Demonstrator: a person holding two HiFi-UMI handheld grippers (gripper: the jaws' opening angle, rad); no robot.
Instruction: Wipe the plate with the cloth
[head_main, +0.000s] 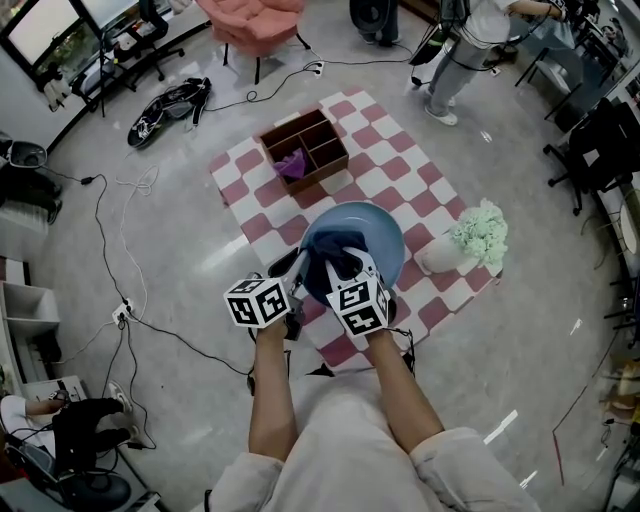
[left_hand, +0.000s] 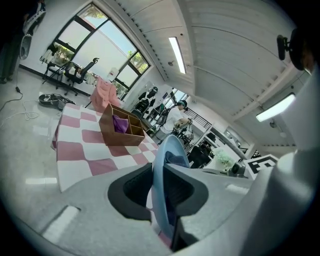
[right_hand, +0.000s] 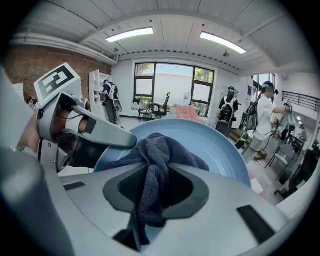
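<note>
Mat (head_main: 385, 150): pink-and-white checks, spread on the floor.
Wooden box (head_main: 322, 176): divided into compartments, on the mat's far part – a purple cloth (head_main: 291, 163) sits in one of them.
Plate (head_main: 375, 235): pale blue, over the near part of the mat, directly in front of the person.
Flowers (head_main: 482, 232): pale green bunch in a white vase (head_main: 440, 255), just right of the plate.
Cloth (head_main: 330, 262): dark blue, bunched against the plate's inner face.
Left gripper (head_main: 296, 272): jaws clamped on the plate's near-left rim.
Right gripper (head_main: 348, 266): jaws closed on the cloth – folds spill out onto the plate.
</note>
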